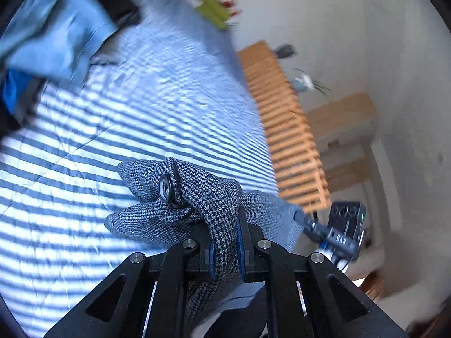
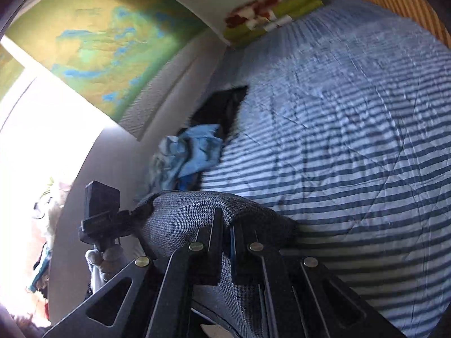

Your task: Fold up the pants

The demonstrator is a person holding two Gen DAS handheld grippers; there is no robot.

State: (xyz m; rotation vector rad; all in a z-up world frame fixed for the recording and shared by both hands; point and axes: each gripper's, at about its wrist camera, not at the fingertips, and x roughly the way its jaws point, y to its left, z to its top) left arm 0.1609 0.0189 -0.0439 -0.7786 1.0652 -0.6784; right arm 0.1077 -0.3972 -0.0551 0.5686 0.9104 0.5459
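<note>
The pants are grey houndstooth cloth with a dark button at the waistband. My left gripper is shut on the waistband, which bunches forward over the striped bed. In the right wrist view the same pants drape over my right gripper, shut on a fold of the cloth. Both hold the pants above the bed. The other gripper shows at the right of the left view, and the other gripper, with a hand under it, shows at the left of the right view.
A blue-and-white striped quilt covers the bed. Light blue clothes and a black garment lie near the wall side. A green and red pillow is at the head. A slatted wooden frame runs along the bed.
</note>
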